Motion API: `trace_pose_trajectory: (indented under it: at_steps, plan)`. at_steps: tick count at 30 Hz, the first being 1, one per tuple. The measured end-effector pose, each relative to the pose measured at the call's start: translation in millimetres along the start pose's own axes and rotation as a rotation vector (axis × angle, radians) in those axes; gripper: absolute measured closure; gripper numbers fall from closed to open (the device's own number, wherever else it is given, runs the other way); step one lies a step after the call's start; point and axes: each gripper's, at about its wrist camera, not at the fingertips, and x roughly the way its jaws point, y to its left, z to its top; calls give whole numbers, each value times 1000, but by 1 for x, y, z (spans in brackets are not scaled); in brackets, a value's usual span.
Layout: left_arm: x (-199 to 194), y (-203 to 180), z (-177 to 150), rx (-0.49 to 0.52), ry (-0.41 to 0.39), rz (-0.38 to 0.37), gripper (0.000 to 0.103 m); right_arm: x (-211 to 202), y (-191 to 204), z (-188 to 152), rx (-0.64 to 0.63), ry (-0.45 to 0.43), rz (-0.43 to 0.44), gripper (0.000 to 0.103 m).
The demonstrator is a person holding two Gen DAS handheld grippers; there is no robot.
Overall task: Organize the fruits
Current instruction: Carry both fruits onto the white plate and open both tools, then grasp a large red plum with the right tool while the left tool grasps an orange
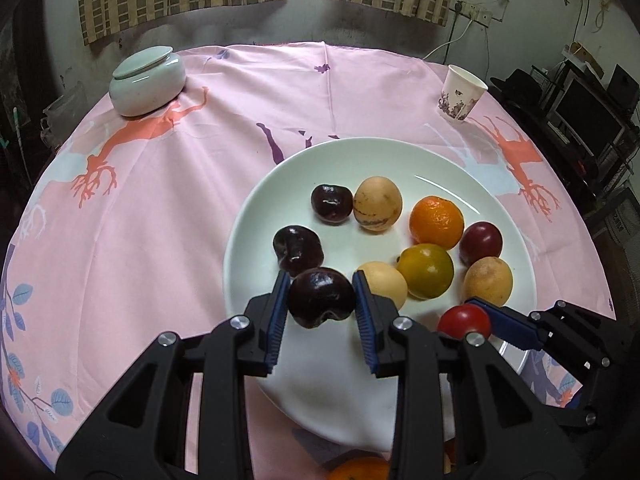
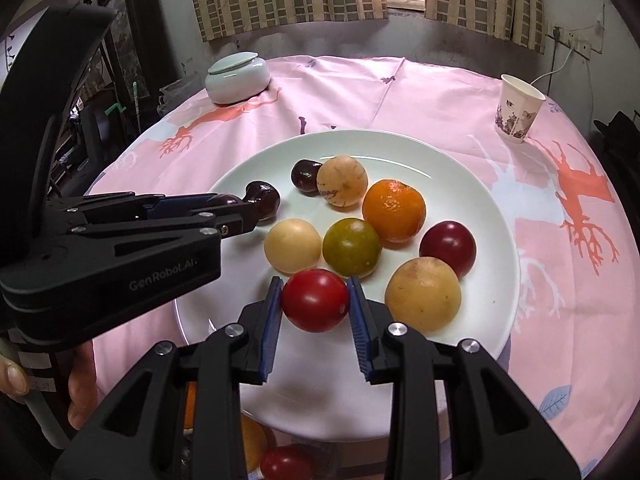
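A white plate [image 1: 400,152] on the pink cloth holds several fruits: dark purple ones, tan ones, an orange [image 1: 436,222], a green-yellow citrus [image 1: 426,270] and a red plum [image 1: 480,243]. My left gripper [image 1: 321,300] is shut on a dark purple fruit [image 1: 321,298] over the plate's near left side. My right gripper [image 2: 314,300] is shut on a red tomato [image 2: 315,300] over the plate's [image 2: 492,216] near part. The tomato also shows in the left wrist view [image 1: 464,320]. The left gripper shows in the right wrist view [image 2: 240,204].
A pale green lidded jar [image 1: 148,82] stands at the far left of the table. A paper cup [image 1: 460,94] stands at the far right. More fruit lies below the plate's near edge: an orange [image 1: 360,470] and a red tomato [image 2: 286,462].
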Motion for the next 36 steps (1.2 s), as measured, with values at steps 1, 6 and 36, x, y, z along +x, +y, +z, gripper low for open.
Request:
trace_pose_trajectory:
  at_steps: [1,6,36]
  plan:
    - [1,0,1,-5,1,7,70,1,0,0,0,-4,5,70]
    - [-13,8,5,-47,-26,6,38,-1,0,0,2,-17,-6,39]
    - [-112,13,-209,88,-35,-21,7,-119,44,-185,66,1,241,11]
